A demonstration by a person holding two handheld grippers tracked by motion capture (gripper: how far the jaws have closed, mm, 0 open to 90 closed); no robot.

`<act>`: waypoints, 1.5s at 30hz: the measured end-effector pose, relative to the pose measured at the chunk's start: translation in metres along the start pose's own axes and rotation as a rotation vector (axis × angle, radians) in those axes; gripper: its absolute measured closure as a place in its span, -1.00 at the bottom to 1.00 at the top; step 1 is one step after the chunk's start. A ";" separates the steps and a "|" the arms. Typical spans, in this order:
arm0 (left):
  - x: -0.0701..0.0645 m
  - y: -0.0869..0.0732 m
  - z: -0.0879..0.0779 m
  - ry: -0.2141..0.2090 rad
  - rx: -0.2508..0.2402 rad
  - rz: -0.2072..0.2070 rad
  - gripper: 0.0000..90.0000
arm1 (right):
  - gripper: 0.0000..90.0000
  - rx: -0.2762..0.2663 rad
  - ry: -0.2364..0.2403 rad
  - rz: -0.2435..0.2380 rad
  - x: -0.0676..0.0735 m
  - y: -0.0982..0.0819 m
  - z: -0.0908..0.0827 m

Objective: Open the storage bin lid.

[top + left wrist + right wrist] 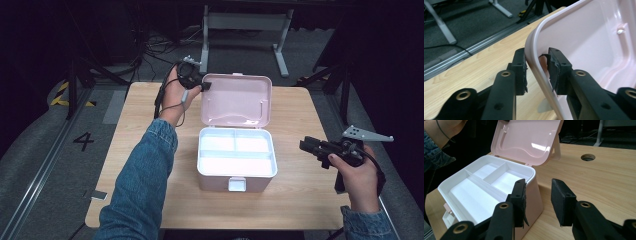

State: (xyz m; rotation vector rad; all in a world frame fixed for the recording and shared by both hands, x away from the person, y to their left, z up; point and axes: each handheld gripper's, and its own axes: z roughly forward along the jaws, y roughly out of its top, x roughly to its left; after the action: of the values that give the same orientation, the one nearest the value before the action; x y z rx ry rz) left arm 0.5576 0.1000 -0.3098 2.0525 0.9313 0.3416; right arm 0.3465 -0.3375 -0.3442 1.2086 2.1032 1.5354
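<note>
The left gripper [206, 87] pinches the rim of the pink lid [240, 102], one jaw outside and one inside, at the lid's upper corner. The lid stands raised behind the open box [236, 159]. The right gripper [309, 145] holds nothing; its jaws are spread, just beside the box's corner on the table [300, 200].
</note>
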 end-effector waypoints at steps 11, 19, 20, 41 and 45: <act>0.007 -0.005 0.013 0.015 0.035 -0.004 0.56 | 0.44 0.004 -0.002 0.007 -0.002 -0.001 -0.001; 0.011 -0.008 0.023 0.022 0.061 -0.021 0.56 | 0.43 -0.001 -0.004 0.010 -0.005 -0.001 -0.003; 0.011 -0.008 0.025 0.022 0.070 -0.028 0.56 | 0.43 0.001 -0.007 0.010 -0.005 -0.001 -0.003; 0.018 -0.020 0.044 0.026 0.126 -0.048 0.55 | 0.42 0.006 -0.010 0.021 -0.008 -0.003 -0.002; 0.018 -0.021 0.047 0.028 0.132 -0.042 0.55 | 0.42 0.007 -0.010 0.025 -0.009 -0.004 -0.003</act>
State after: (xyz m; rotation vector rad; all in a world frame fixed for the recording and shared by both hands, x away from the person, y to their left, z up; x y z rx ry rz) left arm 0.5845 0.0935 -0.3570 2.1489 1.0374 0.2939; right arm 0.3486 -0.3461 -0.3486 1.2473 2.0968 1.5303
